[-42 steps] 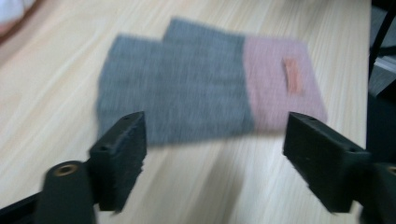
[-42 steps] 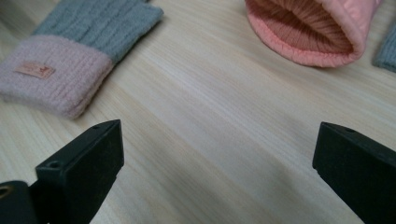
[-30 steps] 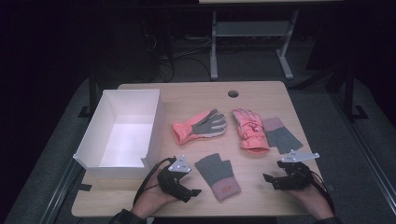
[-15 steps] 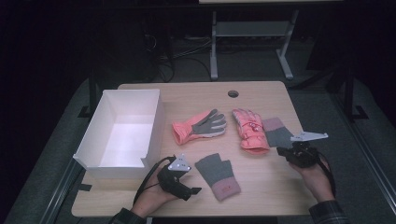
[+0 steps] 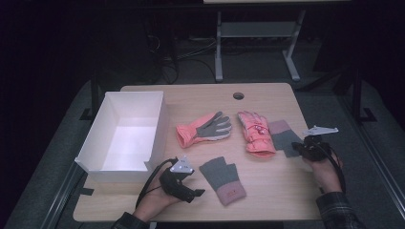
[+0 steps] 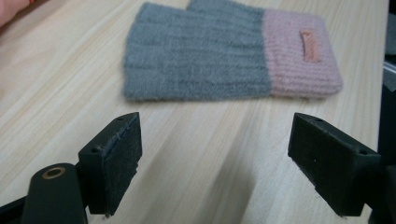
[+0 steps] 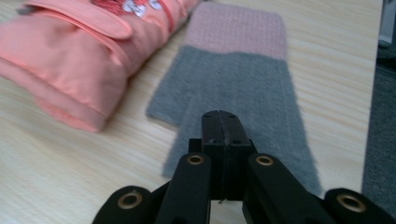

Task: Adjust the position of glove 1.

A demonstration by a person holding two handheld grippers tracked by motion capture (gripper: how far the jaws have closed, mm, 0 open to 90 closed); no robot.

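Our right gripper point(image 7: 223, 116) is clenched, jaw faces pressed together above the grey end of the knit mitt point(image 7: 243, 79), which lies at three o'clock on the table point(image 5: 267, 191), just beside the peach ski glove point(image 7: 70, 60). No fabric shows between the jaws. To grip well we judge we should reopen, dip to the near hem and pinch both layers. Our left gripper point(image 6: 217, 154) rests released. The tabletop is pale wood with a white box point(image 5: 157, 124) at nine o'clock; the room beyond is dark.

Bare table point(image 5: 282, 186) btwn grippers; box point(image 5: 125, 131) blocks left.
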